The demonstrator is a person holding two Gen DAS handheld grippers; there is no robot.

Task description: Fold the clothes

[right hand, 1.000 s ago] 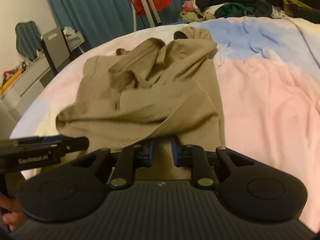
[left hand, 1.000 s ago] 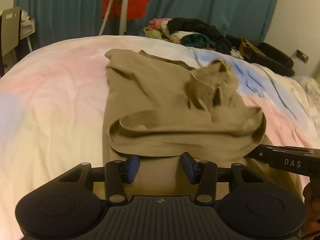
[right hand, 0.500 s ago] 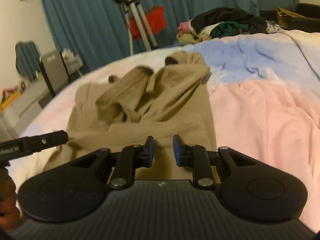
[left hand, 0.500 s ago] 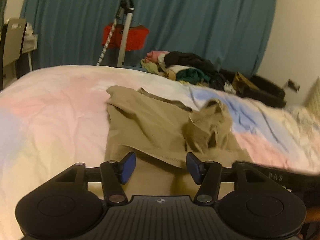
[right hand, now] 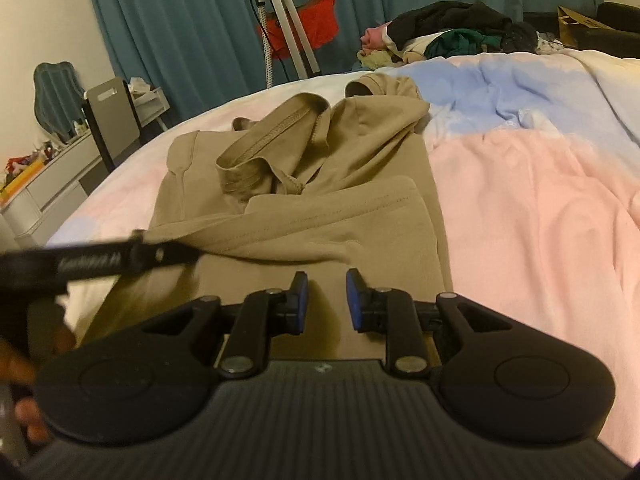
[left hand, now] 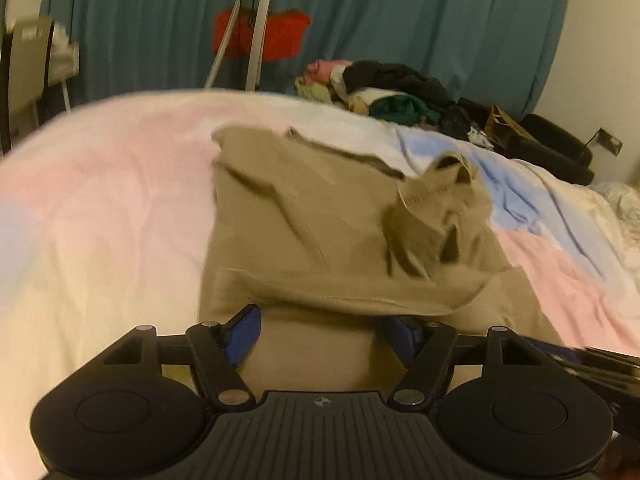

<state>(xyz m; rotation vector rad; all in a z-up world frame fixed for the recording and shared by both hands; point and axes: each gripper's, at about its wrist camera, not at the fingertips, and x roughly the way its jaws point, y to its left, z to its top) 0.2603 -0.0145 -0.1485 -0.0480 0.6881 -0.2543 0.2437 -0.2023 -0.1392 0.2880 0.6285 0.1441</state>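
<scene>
A khaki T-shirt lies on the bed, its hem folded up over the body and a bunched sleeve at the right; it also shows in the right wrist view. My left gripper is open and empty, its blue pads just under the folded hem edge. My right gripper is open a little and empty, over the shirt's near part. The left gripper's body crosses the right wrist view at the left.
The bed has a pink, white and blue cover. A pile of clothes sits at the bed's far side. A tripod with a red cloth stands before the blue curtain. A chair and drawers stand left.
Both grippers let go of the hem, which now lies folded over the shirt. Both views tilted up and then came back down toward the shirt. The right jaws opened a little.
</scene>
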